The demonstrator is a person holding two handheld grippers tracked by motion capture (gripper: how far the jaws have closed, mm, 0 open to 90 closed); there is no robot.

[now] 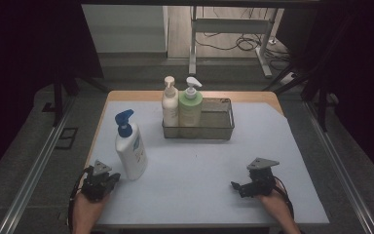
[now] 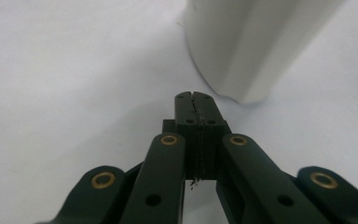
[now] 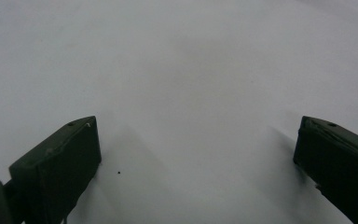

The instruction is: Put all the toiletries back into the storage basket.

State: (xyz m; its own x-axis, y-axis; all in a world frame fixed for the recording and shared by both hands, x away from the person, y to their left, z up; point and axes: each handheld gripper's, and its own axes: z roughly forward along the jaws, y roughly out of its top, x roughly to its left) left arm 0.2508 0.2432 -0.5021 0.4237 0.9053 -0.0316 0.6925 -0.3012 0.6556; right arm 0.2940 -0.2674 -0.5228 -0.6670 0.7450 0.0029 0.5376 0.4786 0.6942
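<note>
A tall white pump bottle [image 1: 131, 148] with a blue pump head stands on the pale mat at the left; its white base [image 2: 247, 46] fills the upper right of the left gripper view. My left gripper [image 1: 113, 176] rests on the mat just left of that bottle, jaws pressed together with nothing between them [image 2: 195, 97]. My right gripper [image 1: 234, 185] lies low on the mat at the front right, jaws wide apart over bare mat [image 3: 196, 154]. A metal mesh basket [image 1: 221, 127] at the back holds a cream pump bottle [image 1: 170, 105] and a green pump bottle [image 1: 191, 107].
The pale mat [image 1: 199, 161] covers a wooden table whose edge shows at the back [image 1: 141, 95]. Metal rails run along both sides on the floor. A desk frame and cables stand beyond the table.
</note>
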